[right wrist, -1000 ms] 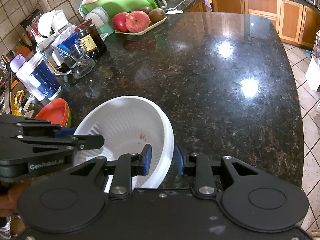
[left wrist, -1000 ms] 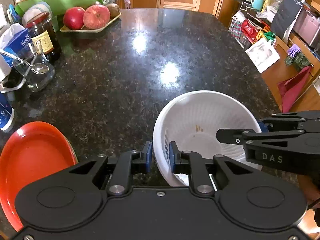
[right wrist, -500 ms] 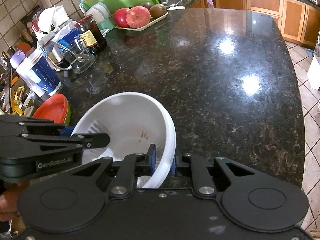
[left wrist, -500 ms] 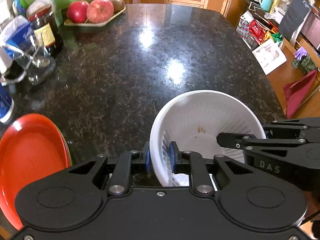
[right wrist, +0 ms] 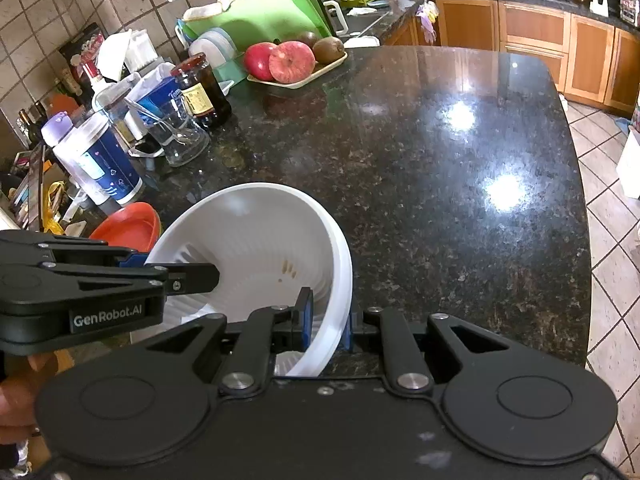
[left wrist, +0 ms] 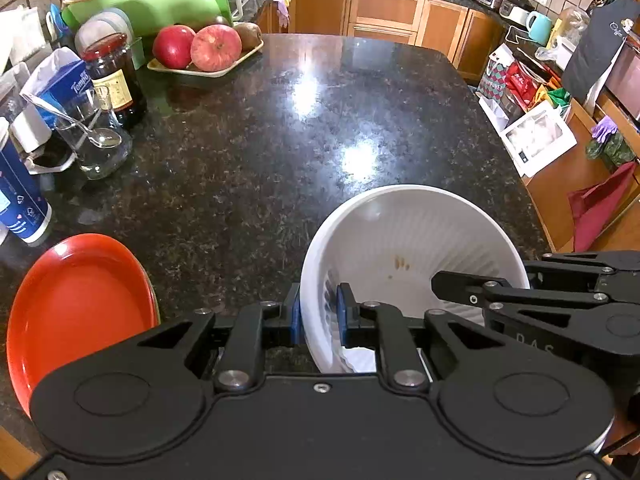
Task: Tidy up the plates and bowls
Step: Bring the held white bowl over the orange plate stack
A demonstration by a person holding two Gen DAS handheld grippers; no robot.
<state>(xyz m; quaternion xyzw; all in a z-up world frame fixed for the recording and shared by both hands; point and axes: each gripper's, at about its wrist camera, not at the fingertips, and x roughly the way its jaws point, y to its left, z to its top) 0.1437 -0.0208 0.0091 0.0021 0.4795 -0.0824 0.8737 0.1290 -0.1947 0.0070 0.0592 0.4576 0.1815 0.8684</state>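
Left wrist view: white bowl (left wrist: pixel 400 240) at 5 o'clock on the dark granite counter (left wrist: pixel 260 160), open side up and tipped slightly. Ribbed inside, with a few small brown specks near the bottom. Left gripper (left wrist: pixel 318 312) at 6 o'clock, jaws closing, with the bowl's near rim between them. One blue pad outside the wall, the other inside, both pressing on it. Under the bowl at 6 o'clock, a white scalloped edge; cannot tell what.

Right gripper (right wrist: pixel 326 316) likewise clamped on the bowl's rim, seen in the right wrist view at 6 o'clock. One blue pad inside the wall, one outside, fingers nearly together. In that view, bowl at 7 o'clock and the left gripper reaching in from 9 o'clock. A bit of a hand at the lower left edge.

Red plate (left wrist: pixel 76 300) at 8 o'clock in the left view, near the counter's edge, apart from the bowl.

Farther back at 11 o'clock, a pale tray (left wrist: pixel 204 70) with two red apples (left wrist: pixel 216 48) and a kiwi. Around 10 o'clock, a dark jar (left wrist: pixel 112 72) with a red lid, just beside a clear glass (left wrist: pixel 96 144) holding a spoon. At 9 o'clock, a blue and white bottle (left wrist: pixel 20 200).
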